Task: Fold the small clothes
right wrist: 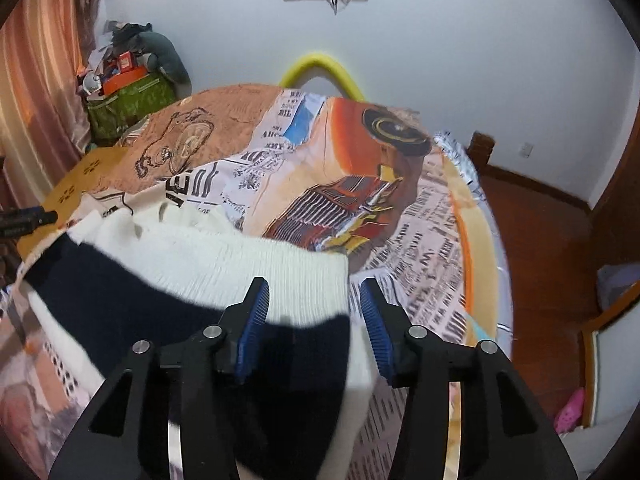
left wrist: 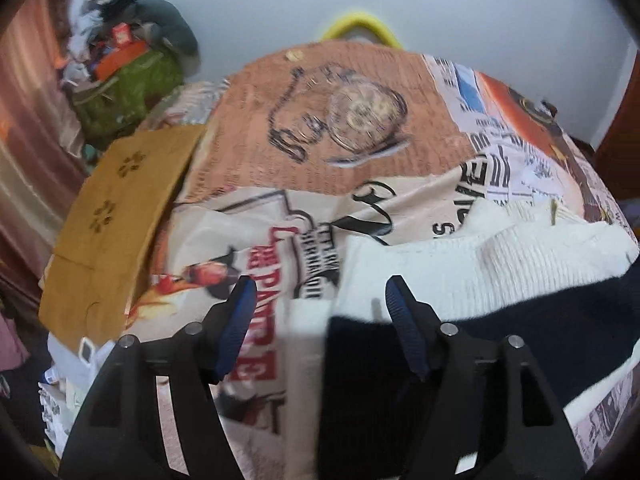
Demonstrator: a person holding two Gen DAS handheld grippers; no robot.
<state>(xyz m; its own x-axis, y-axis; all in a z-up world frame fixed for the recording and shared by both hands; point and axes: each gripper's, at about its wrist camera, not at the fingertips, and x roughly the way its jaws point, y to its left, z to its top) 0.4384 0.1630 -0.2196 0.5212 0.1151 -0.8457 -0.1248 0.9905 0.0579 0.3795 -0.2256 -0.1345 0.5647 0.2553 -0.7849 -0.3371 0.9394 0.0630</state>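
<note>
- Left tool [left wrist: 320,294]: jaws apart, nothing pinched. Blue pads [left wrist: 236,328] clear of the fabric; the left edge of the sweater [left wrist: 520,272] sits in the gap below them.
- Right tool [right wrist: 314,292]: jaws apart too, nothing clamped. The sweater's right edge lies between and under the pads [right wrist: 374,328], no visible contact.
- Sweater: cream ribbed knit with a wide navy band across it. Lies on the bed [right wrist: 420,216], near the front edge, between both tools. Cream part is further from the cameras, the navy band nearer. Some cream fabric also shows below the band.
- Bed cover is a newspaper/vintage-car print with a pocket-watch drawing on the orange part.
- Flat cardboard piece [left wrist: 116,220] on the bed's left side, apart from the sweater.
- Green bag [right wrist: 128,100] piled with clutter against the wall at far left, beside the curtain [right wrist: 36,80].
- Yellow curved tube [right wrist: 320,70] behind the far edge of the bed.
- Left view has motion blur, fine detail is soft.
</note>
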